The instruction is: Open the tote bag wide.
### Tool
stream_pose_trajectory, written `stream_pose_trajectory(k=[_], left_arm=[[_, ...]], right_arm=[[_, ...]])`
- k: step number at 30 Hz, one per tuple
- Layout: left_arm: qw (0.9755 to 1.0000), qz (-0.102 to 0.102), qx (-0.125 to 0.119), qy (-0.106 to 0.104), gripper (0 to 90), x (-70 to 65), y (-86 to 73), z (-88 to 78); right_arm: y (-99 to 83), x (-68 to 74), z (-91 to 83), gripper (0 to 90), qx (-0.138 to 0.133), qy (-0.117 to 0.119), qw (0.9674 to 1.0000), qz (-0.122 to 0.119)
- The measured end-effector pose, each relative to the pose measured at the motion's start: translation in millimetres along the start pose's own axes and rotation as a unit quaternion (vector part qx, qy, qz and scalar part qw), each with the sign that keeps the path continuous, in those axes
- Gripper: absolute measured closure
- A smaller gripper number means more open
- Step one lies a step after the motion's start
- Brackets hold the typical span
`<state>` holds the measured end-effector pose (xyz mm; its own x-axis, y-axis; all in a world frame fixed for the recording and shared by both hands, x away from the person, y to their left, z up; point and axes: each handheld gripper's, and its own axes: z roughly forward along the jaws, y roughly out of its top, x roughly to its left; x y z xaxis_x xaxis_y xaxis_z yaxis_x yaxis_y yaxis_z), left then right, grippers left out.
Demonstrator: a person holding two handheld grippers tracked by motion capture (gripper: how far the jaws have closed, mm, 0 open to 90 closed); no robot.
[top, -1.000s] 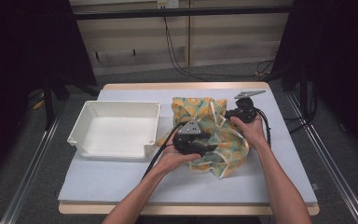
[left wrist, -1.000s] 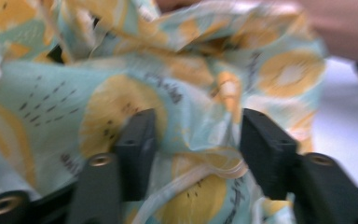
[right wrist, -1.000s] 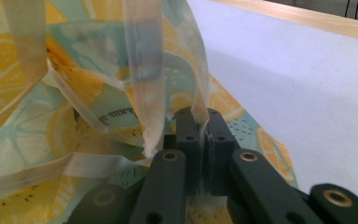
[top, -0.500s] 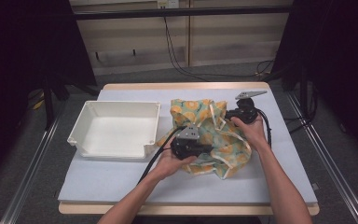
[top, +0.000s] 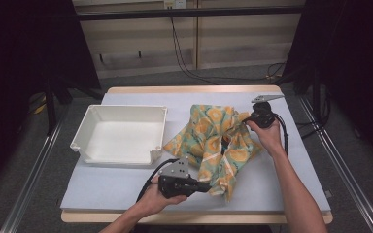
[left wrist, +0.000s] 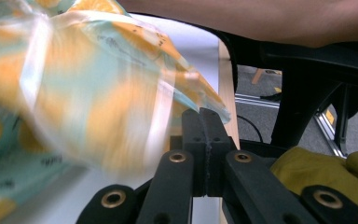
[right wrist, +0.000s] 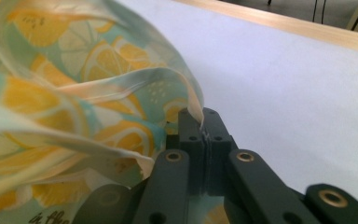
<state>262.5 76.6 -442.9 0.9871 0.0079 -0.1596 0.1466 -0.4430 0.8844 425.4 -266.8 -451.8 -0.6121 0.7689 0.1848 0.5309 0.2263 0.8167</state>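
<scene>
At the left of the tabletop (top: pixel 102 189) sits the white tray (top: pixel 85 133), apart from your work. Near the front edge, your left claw (top: pixel 205 186) has just been closing and now pinches the near corner of the lemon-print cloth (top: pixel 218 141); in the left gripper view its jaws are pressed together with the fabric's edge caught at their tips. The cloth lies bunched in the middle, just right of the tray. At its far right corner, your right claw (top: pixel 248 120) is clamped on a hem, jaws tight.
</scene>
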Motion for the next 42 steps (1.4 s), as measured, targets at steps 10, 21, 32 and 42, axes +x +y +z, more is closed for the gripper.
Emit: stream_pose_trajectory(k=[10, 21, 32, 42], left_arm=[[0.9996, -0.013, -0.014, 0.020, 87.7, 6.2, -4.6, 1.5], [0.9992, -0.001, -0.033, 0.025, 80.1, -1.9, 6.2, -2.7], [0.9956, 0.014, -0.076, 0.053, 68.3, 12.5, 39.7, -9.6], [0.9926, -0.011, -0.094, 0.077, 59.4, 26.5, 46.1, -18.3]], right_arm=[[0.3, 15.2, -23.1, 56.0, -0.023, 0.003, 0.9997, -0.005], [-21.7, 18.1, -82.1, 41.5, -0.063, 0.002, 0.9979, 0.019], [-31.8, 68.5, -97.1, 37.5, -0.039, 0.053, 0.9975, -0.027], [-39.4, 75.9, -69.9, 30.4, 0.001, 0.039, 0.9985, -0.039]])
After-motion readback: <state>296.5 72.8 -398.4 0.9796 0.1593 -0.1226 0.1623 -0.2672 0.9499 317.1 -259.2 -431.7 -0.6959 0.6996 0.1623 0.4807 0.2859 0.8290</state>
